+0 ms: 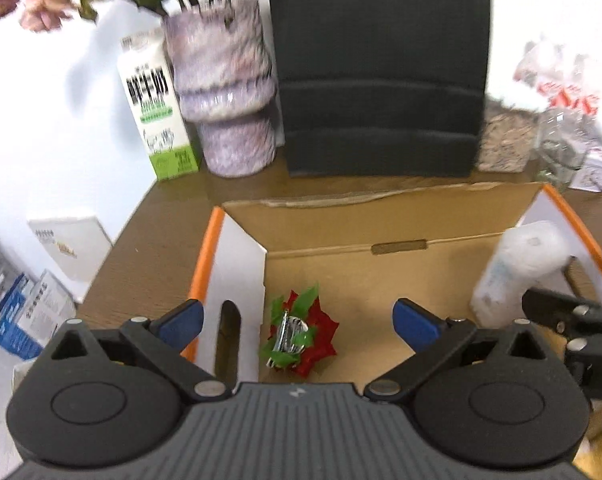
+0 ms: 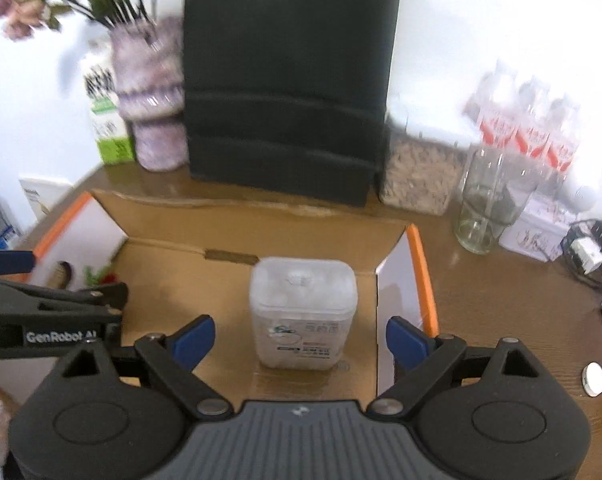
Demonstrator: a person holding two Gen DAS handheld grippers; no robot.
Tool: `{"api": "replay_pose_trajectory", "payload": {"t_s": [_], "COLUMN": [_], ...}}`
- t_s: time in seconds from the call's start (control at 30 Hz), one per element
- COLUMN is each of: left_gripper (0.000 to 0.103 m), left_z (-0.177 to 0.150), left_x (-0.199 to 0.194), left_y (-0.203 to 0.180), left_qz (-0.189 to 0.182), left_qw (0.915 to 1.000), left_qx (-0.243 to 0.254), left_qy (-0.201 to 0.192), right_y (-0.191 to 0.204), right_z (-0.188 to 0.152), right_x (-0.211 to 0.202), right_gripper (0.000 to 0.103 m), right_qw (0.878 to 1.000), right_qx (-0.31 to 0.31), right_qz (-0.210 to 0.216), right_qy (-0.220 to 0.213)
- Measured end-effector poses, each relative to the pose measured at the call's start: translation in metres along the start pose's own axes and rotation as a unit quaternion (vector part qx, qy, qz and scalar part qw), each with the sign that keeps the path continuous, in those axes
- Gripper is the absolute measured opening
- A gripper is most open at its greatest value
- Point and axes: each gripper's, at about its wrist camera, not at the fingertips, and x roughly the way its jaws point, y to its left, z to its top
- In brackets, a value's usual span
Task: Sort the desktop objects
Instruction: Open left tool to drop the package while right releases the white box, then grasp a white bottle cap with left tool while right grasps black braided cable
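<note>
your left gripper (image 1: 297, 322) hung with its fingers spread wide over the cardboard box (image 1: 401, 268), gripping nothing; the red-and-green hair clip (image 1: 299, 334) lay low centre on the box floor. your right gripper (image 2: 300, 338) was also spread apart, the white plastic container (image 2: 303, 312) standing upright mid-frame between its fingers, untouched.

Brown wood desk (image 2: 501, 300) vs bright white wall (image 2: 481, 20).
</note>
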Motion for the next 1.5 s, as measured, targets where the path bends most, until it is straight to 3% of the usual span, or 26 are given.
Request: {"api": "replay_pose_trajectory", "payload": {"t_s": [0.1,0.37,0.7,0.93,1.0,1.23,1.5], "left_gripper": [0.103,0.103,0.103,0.103,0.103,0.103,0.099], "left_z": [-0.010,-0.067,-0.164,-0.230,-0.240,-0.251,-0.253], "left_x": [-0.029,-0.109,-0.160,-0.163,-0.162,-0.154,-0.155], "left_y": [0.007,0.040,0.080,0.075,0.075,0.083,0.076], "left_qz": [-0.015,-0.042,-0.044,-0.025,-0.018,0.010,0.004], "left_qw": [0.9994,0.9936,0.9855,0.9841,0.9861,0.9885,0.9905], "left_qx": [0.007,-0.005,-0.063,-0.135,-0.130,-0.131,-0.113], "left_qy": [-0.029,-0.105,-0.151,-0.113,-0.103,-0.074,-0.079], "right_y": [0.000,0.002,0.008,0.005,0.005,0.011,0.012], "right_z": [-0.006,-0.057,-0.171,-0.235,-0.246,-0.260,-0.259], "right_x": [-0.033,-0.116,-0.167,-0.166,-0.166,-0.165,-0.162], "right_gripper": [0.101,0.103,0.103,0.103,0.103,0.103,0.103], "right_qw": [0.999,0.992,0.991,0.994,0.995,0.996,0.996], "right_qx": [-0.007,-0.037,-0.028,0.025,0.044,0.042,0.046], "right_qz": [0.012,0.027,0.032,0.023,0.018,0.017,0.012], "right_qy": [-0.036,-0.118,-0.125,-0.104,-0.093,-0.081,-0.074]}}
